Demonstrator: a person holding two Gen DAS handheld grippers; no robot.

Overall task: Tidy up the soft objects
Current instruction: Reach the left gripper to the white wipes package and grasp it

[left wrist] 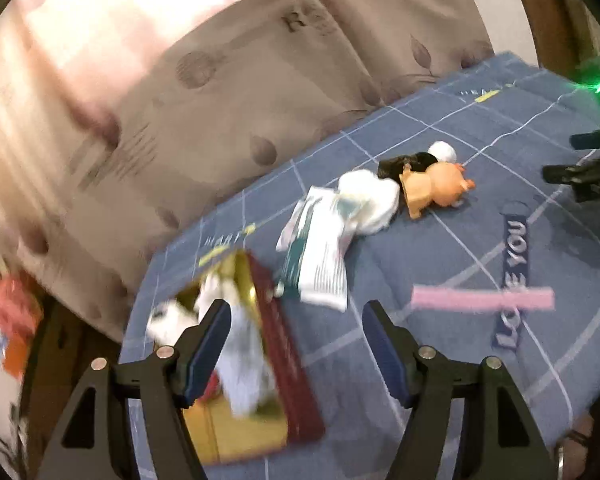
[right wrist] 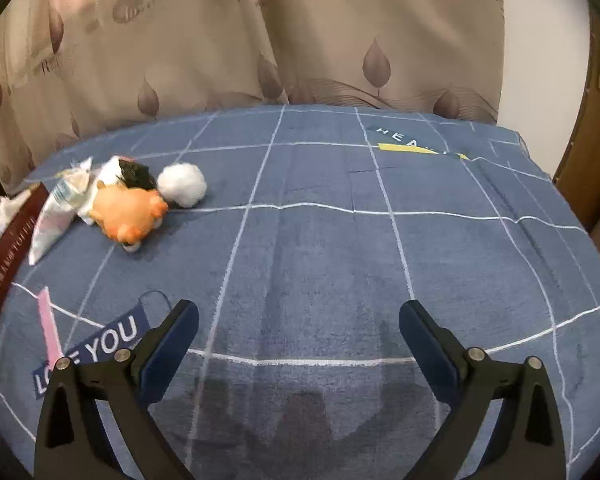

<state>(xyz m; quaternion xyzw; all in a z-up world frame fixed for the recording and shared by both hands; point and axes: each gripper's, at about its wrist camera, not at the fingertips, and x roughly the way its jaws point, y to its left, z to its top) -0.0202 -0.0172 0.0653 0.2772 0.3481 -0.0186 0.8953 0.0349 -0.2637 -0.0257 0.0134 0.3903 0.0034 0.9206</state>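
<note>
Orange plush toy (right wrist: 129, 213) lying on its side on blue blanket (right wrist: 320, 264), long axis left-right, beside white ball (right wrist: 182, 184), left gripper (left wrist: 296, 324) and right gripper (right wrist: 299, 322) both spread wide, nothing between their jaws.

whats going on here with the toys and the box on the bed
A person is sorting soft things on a blue bedsheet with two handheld grippers. Both the left gripper and right gripper are open and empty. White soft items already sit in the red box. The orange plush and white ball lie loose.
</note>
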